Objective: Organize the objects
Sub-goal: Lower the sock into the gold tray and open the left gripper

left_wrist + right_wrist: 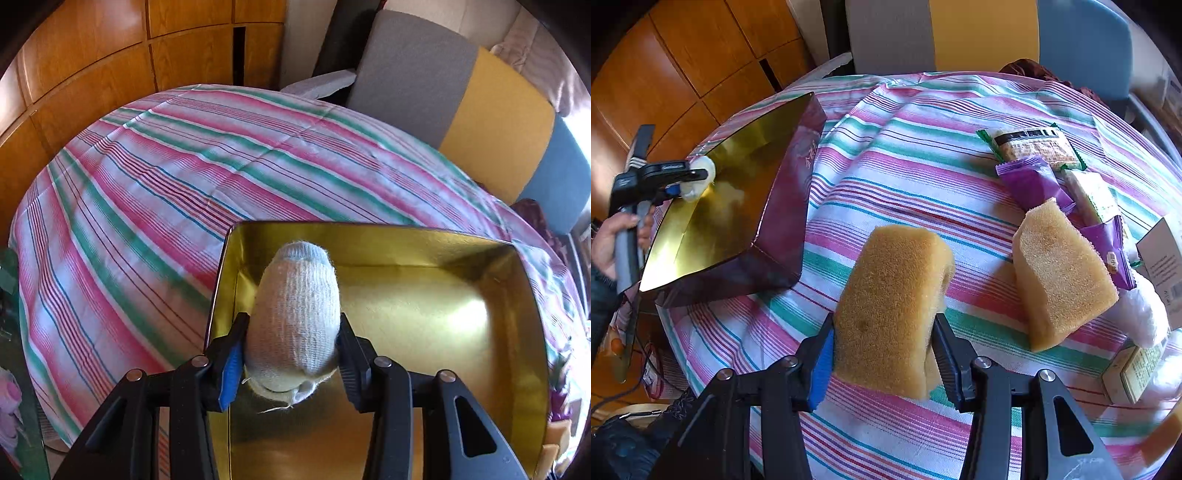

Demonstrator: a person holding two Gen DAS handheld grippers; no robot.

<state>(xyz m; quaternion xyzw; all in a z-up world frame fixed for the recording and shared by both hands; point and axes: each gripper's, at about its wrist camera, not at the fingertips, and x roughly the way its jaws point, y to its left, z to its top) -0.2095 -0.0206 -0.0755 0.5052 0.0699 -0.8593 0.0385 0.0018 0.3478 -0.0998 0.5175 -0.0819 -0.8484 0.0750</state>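
A rolled white sock [295, 314] is pinched between the fingers of the left gripper [293, 354] and is held over the gold inside of an open box [424, 236], near its wall at 9 o'clock. In the right wrist view, a yellow sponge [890, 306] is clamped by the right gripper [882, 354] above the striped tablecloth [923, 177]. A second sponge [1060, 280] lies at 3 o'clock from it, touching purple snack packets [1034, 181]. The box is seen at 10 o'clock.
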